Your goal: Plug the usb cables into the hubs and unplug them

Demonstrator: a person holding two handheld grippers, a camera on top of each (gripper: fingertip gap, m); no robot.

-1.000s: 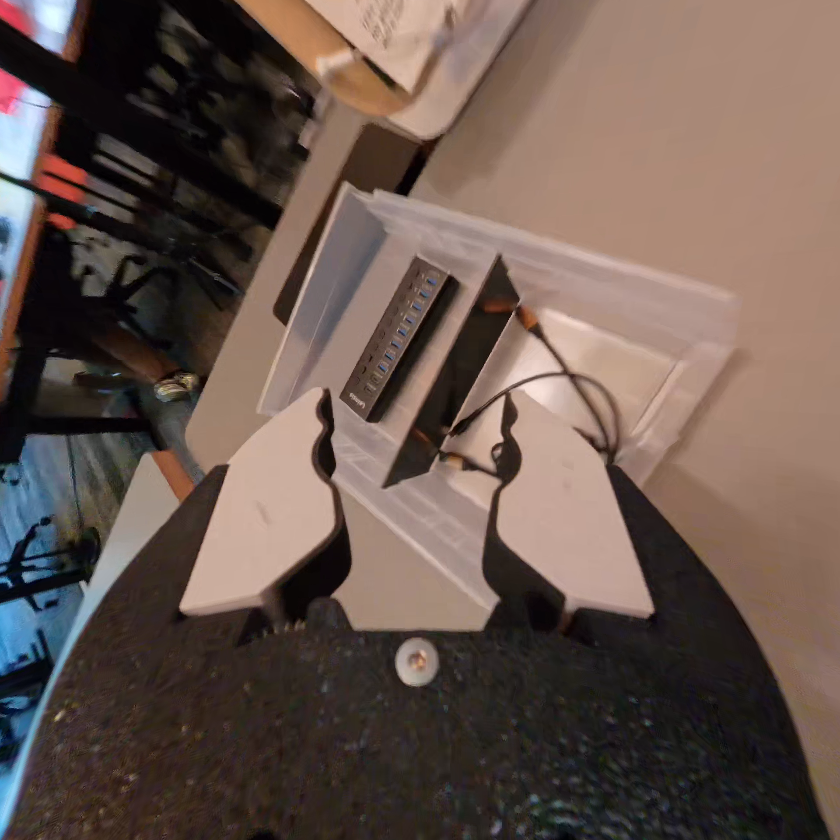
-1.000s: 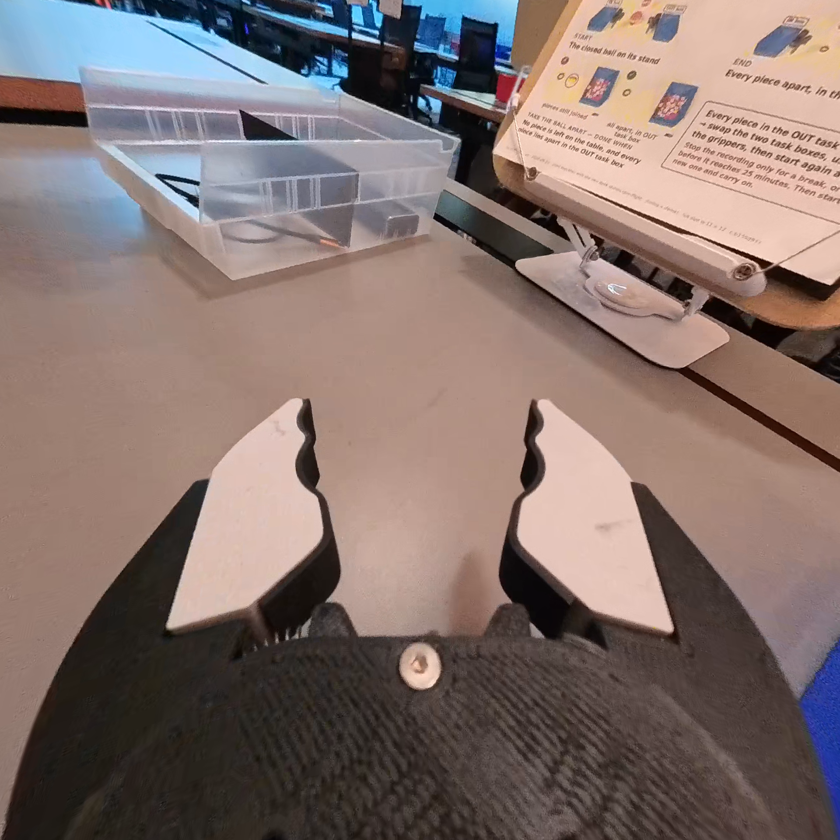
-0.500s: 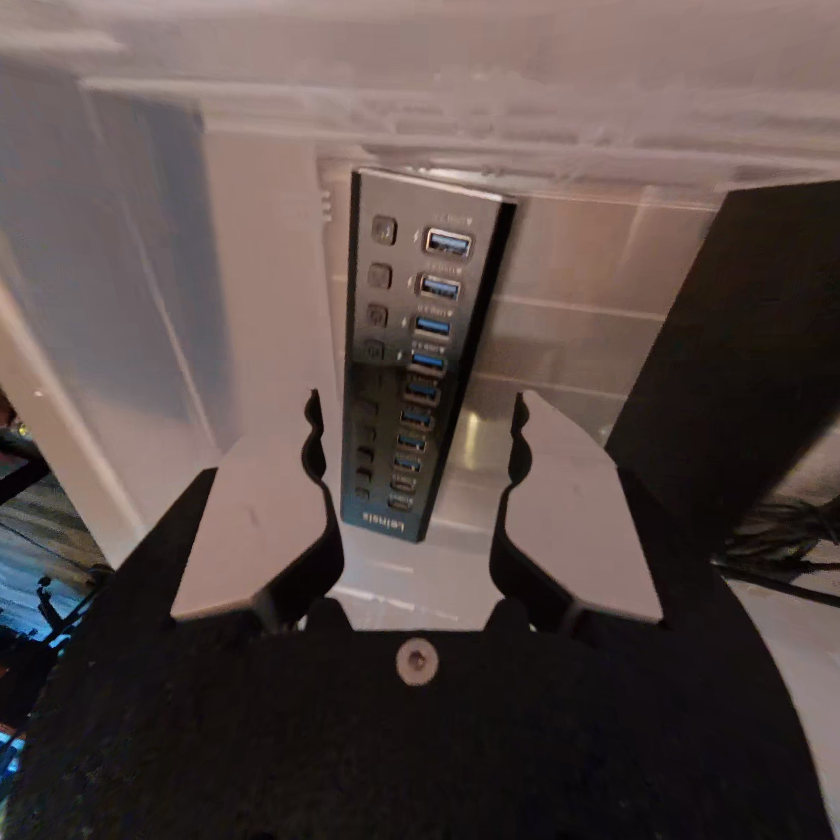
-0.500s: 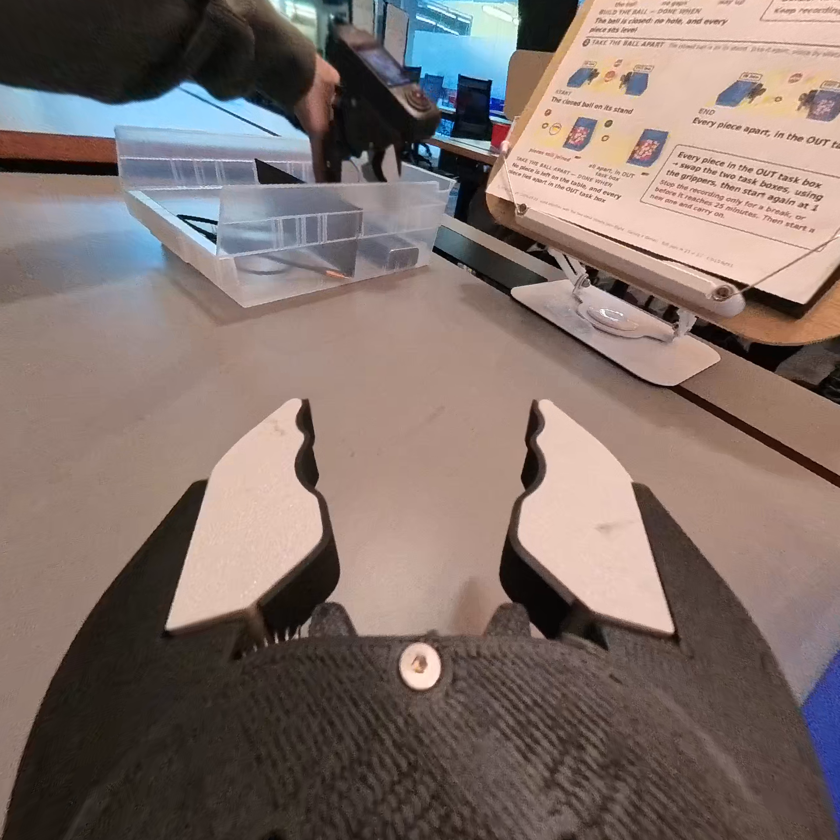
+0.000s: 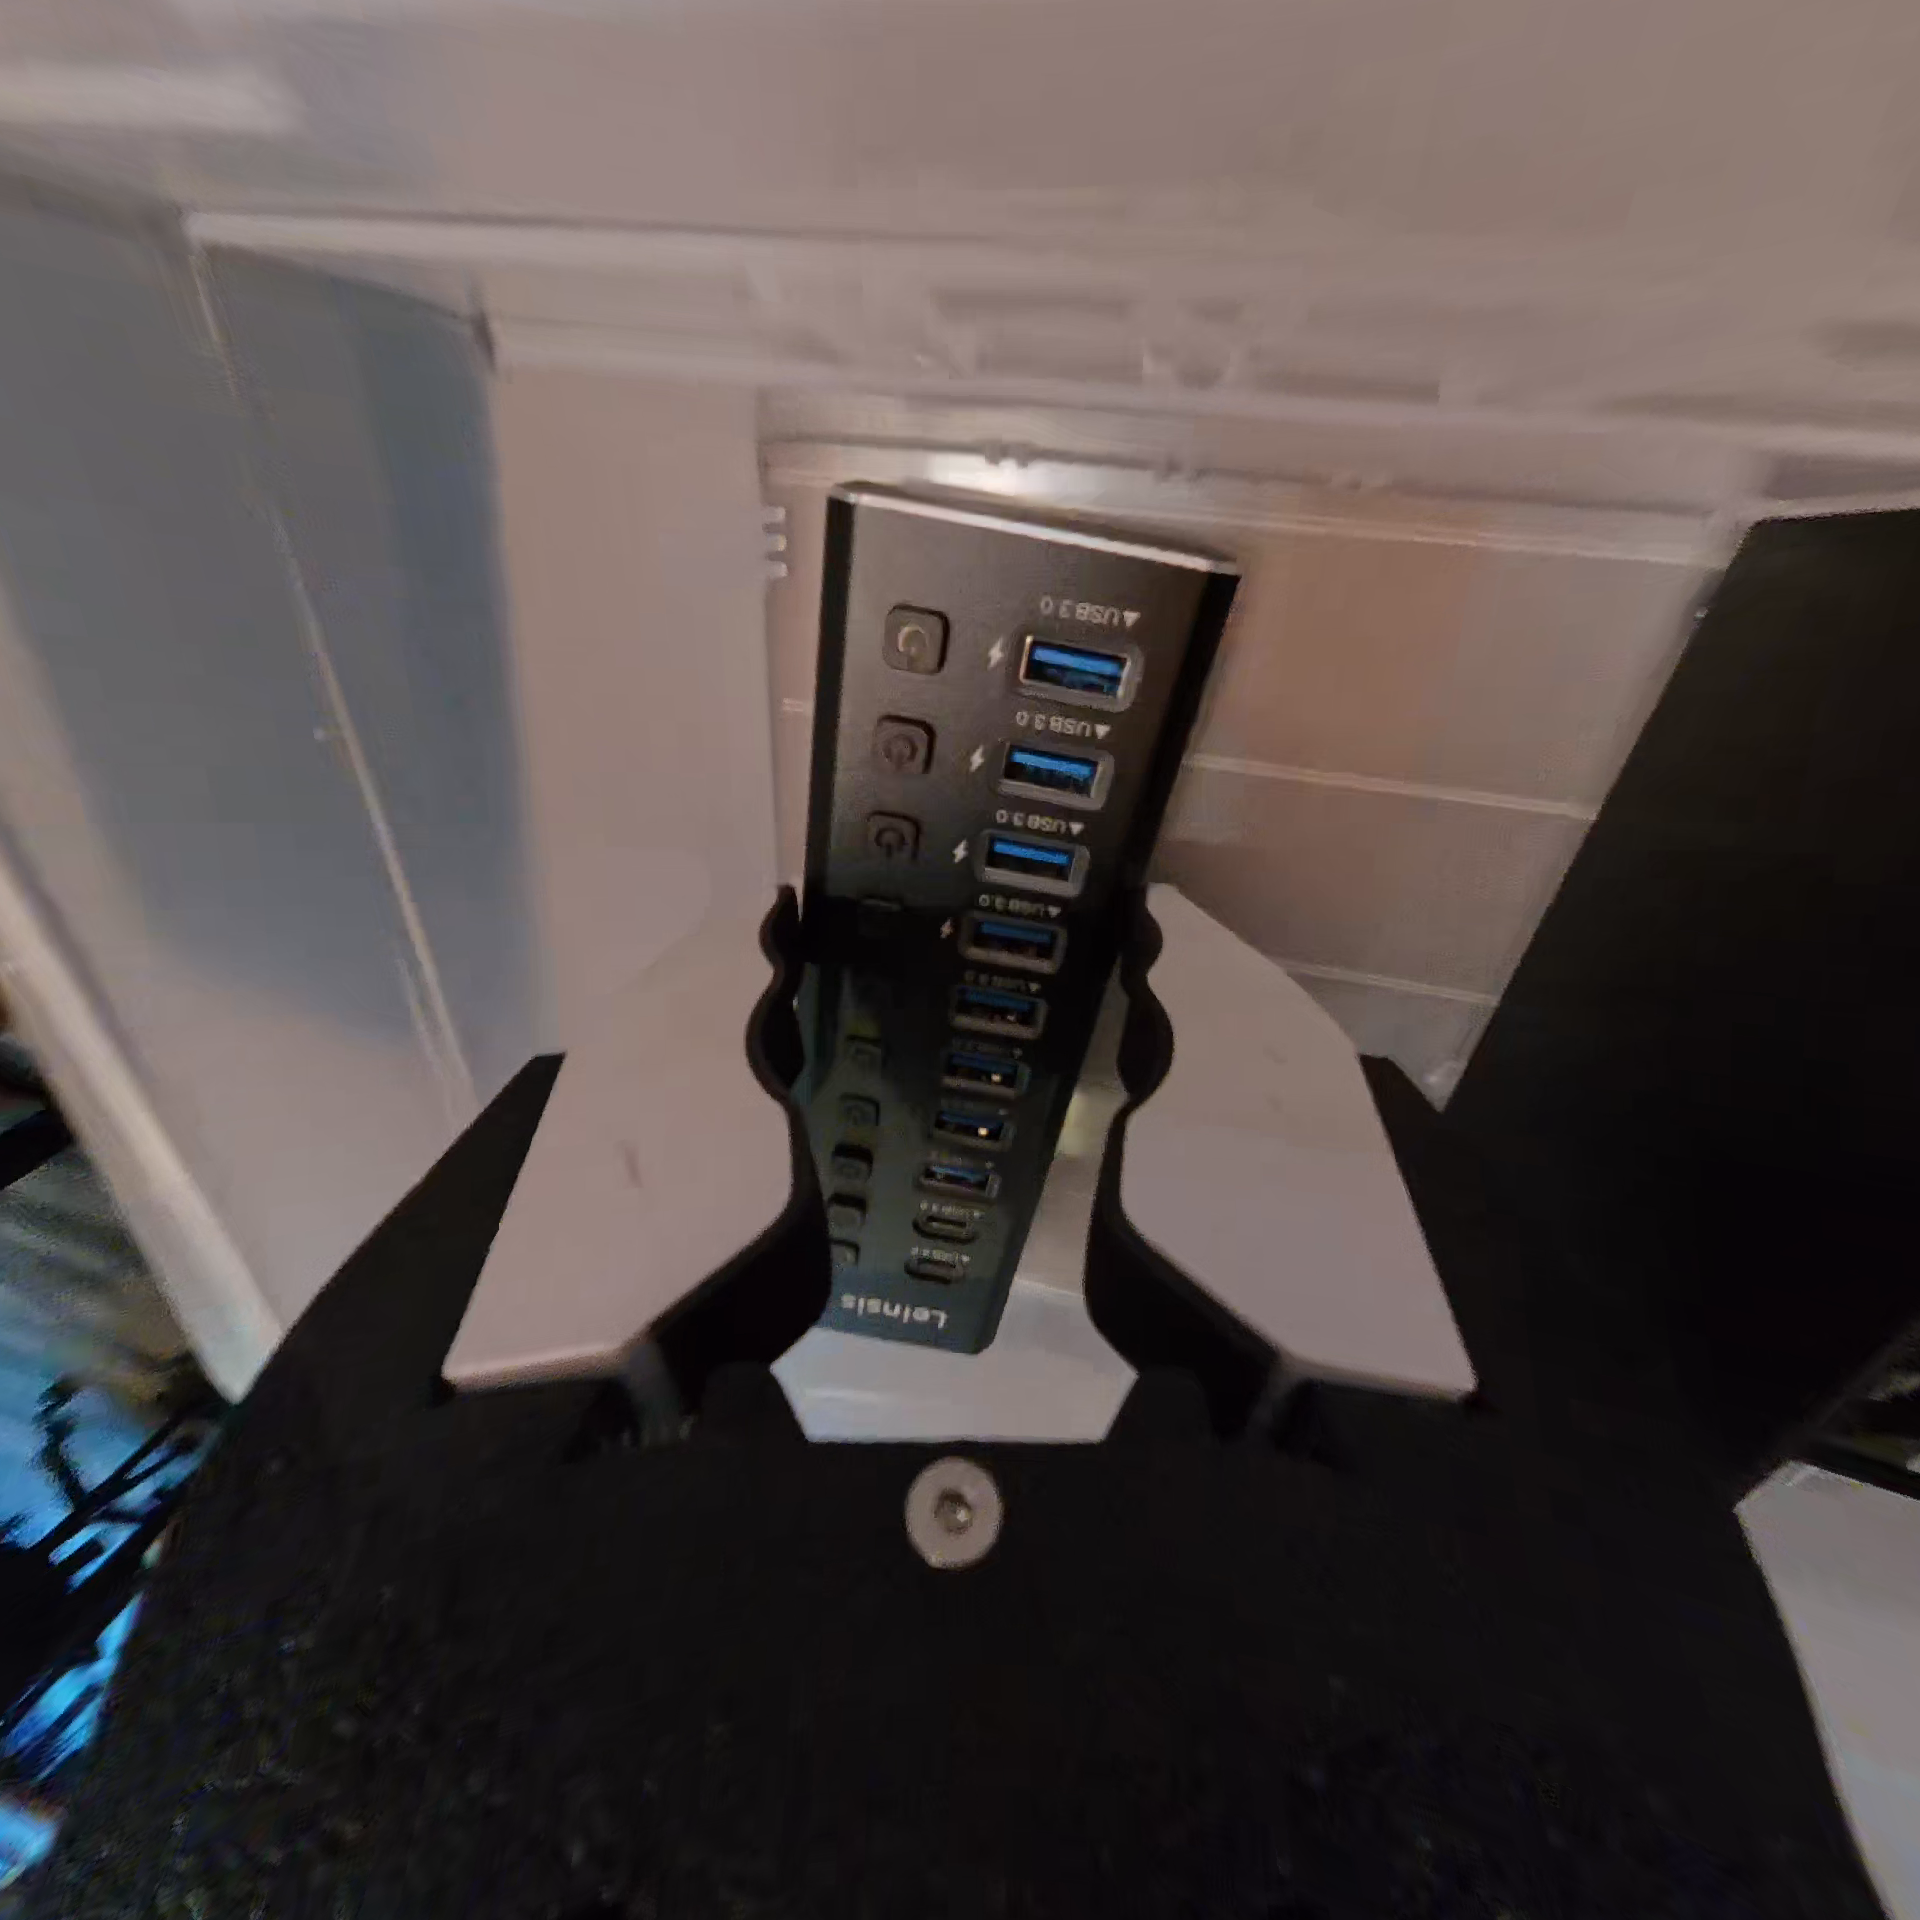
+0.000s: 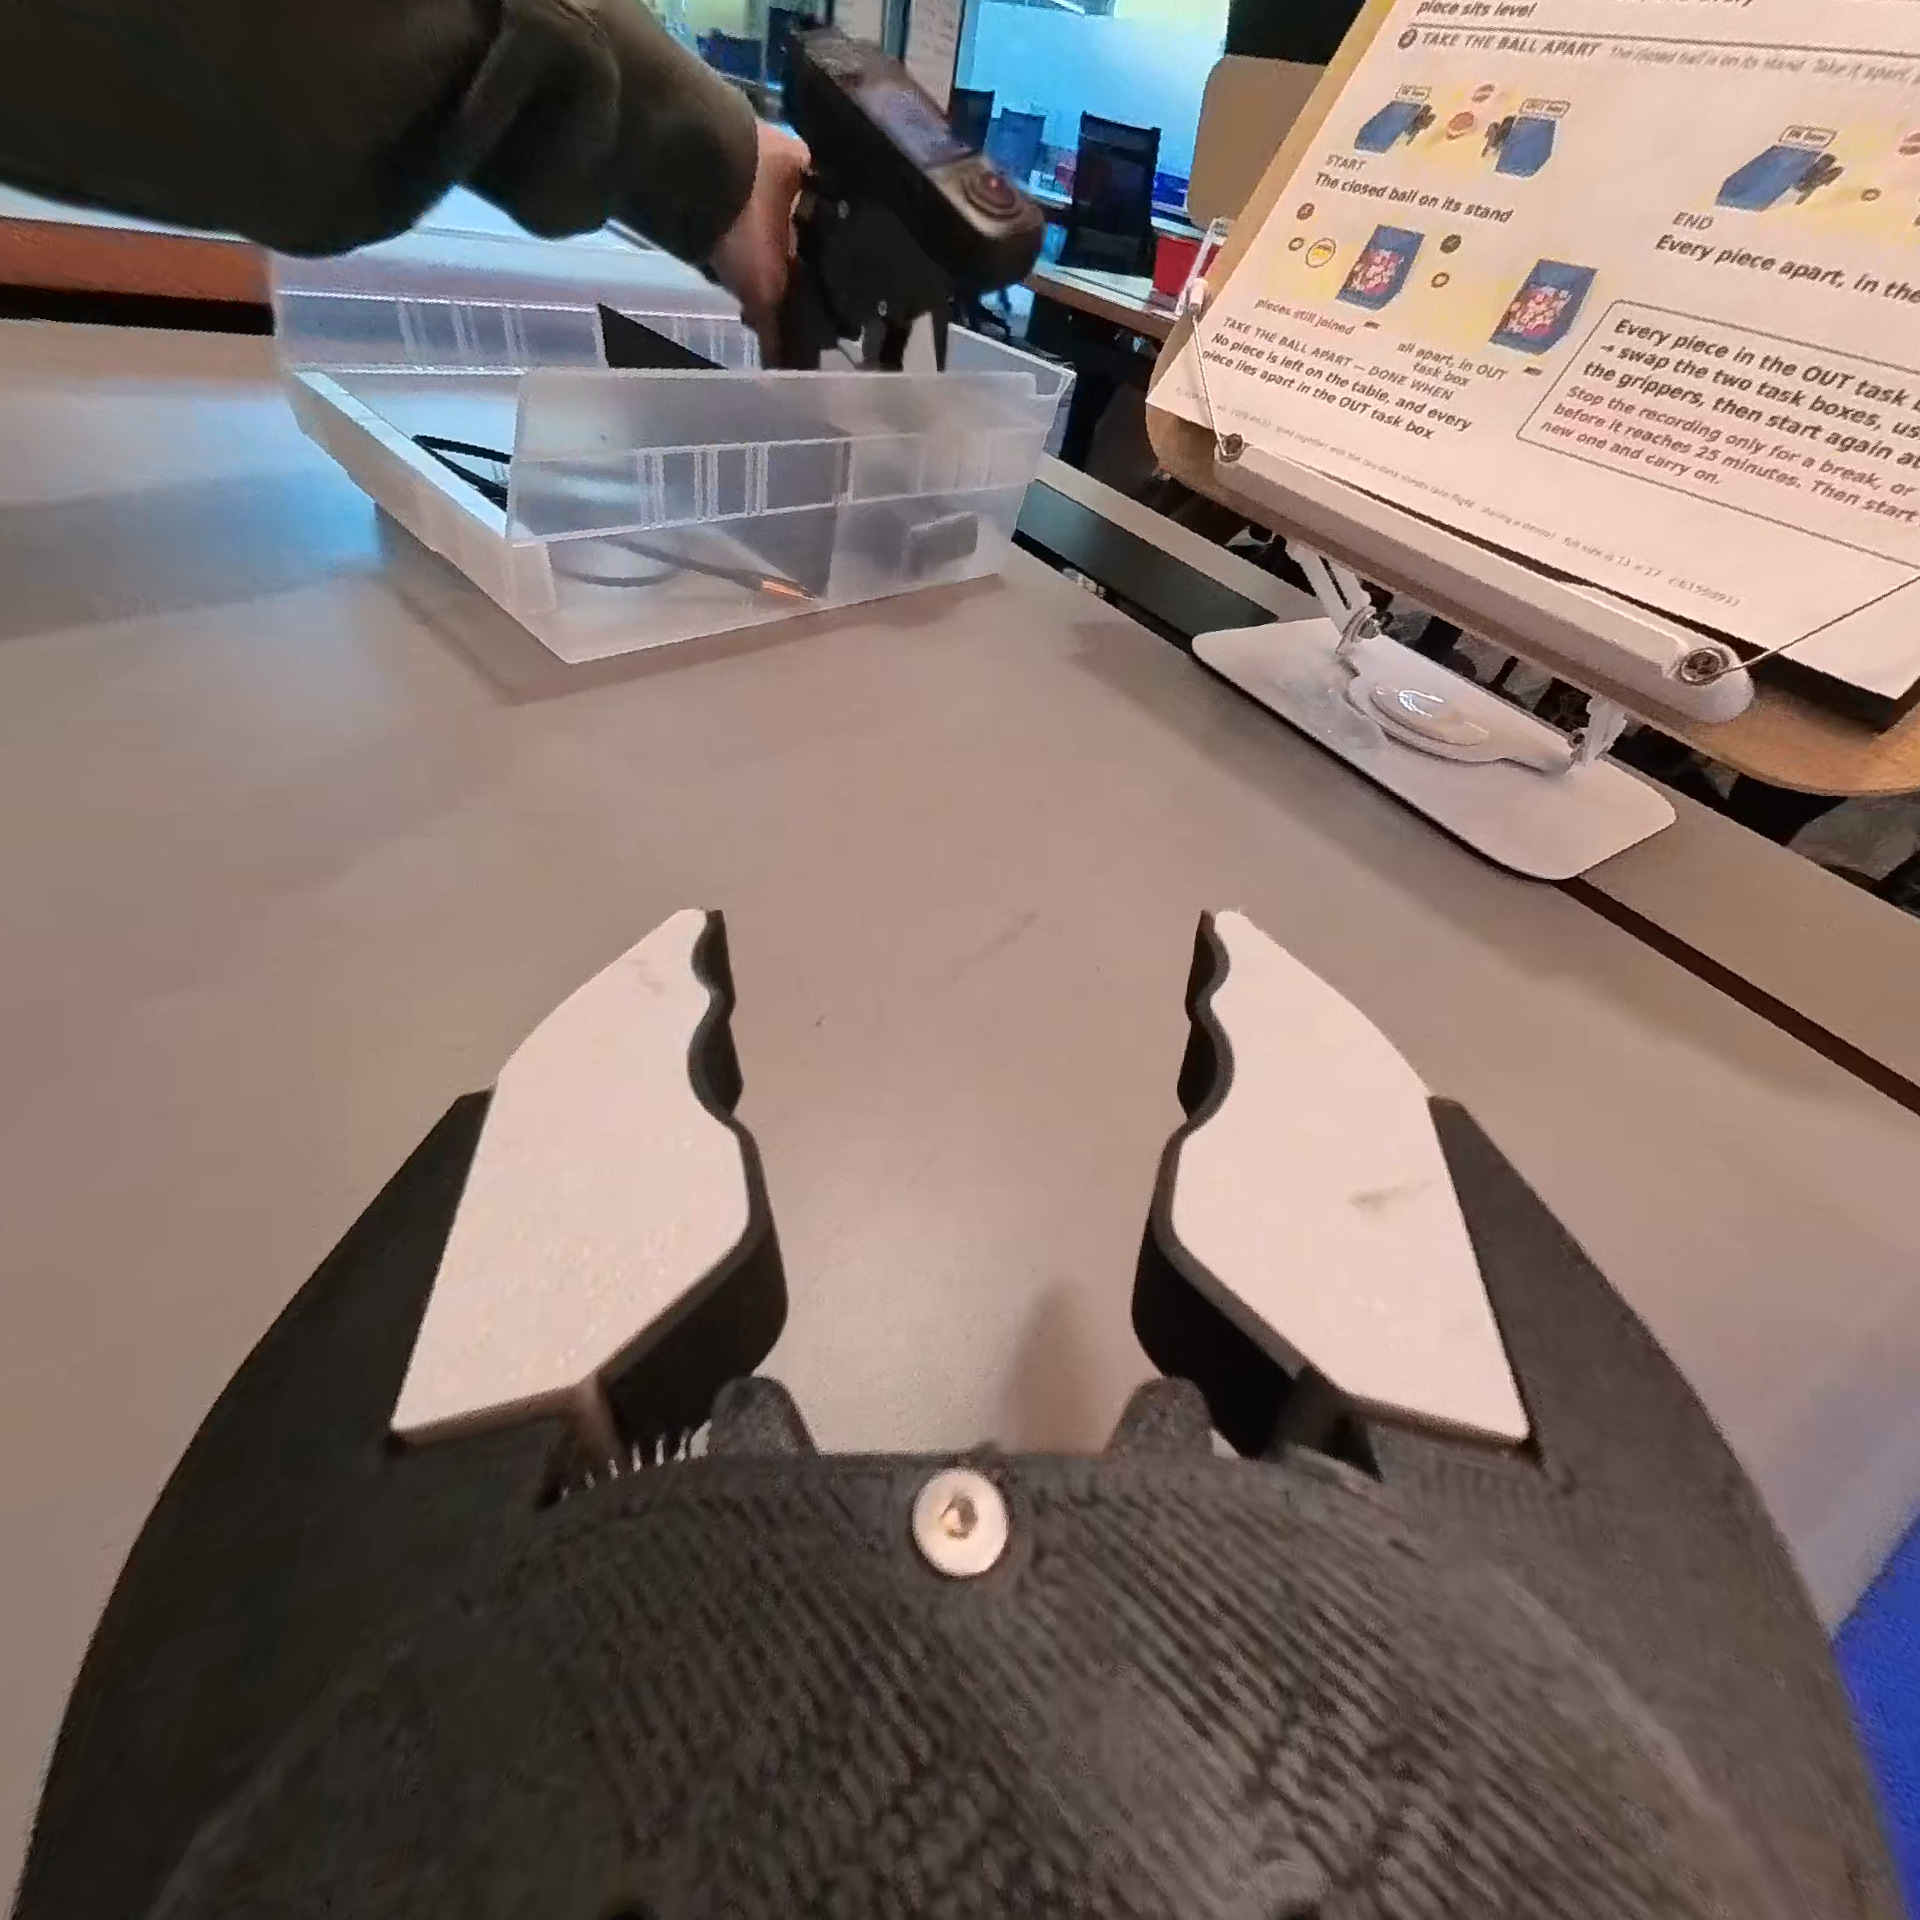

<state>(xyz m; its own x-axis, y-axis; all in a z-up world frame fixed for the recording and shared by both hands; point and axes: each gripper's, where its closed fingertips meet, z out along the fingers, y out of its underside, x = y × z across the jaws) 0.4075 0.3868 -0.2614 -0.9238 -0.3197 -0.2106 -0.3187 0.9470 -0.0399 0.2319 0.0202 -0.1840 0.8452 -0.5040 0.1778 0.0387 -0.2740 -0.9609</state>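
Two grippers: our left gripper (image 5: 956, 925) clamps the black USB hub (image 5: 997, 831) in the clear box (image 5: 623, 623); our right gripper (image 6: 961, 925) hovers, fingers spread, above the table (image 6: 935, 779).

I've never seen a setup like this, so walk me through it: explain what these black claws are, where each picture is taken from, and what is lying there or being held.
Each claw is a hand-held two-finger gripper with a camera looking along its fingers.

In the left wrist view, the left gripper reaches into a clear plastic bin, its fingers either side of a black USB hub; a firm grip isn't certain.

In the right wrist view, the right gripper hangs open and empty over the grey table. Farther off are that bin, a black cable inside it, and an instruction sheet on a stand.
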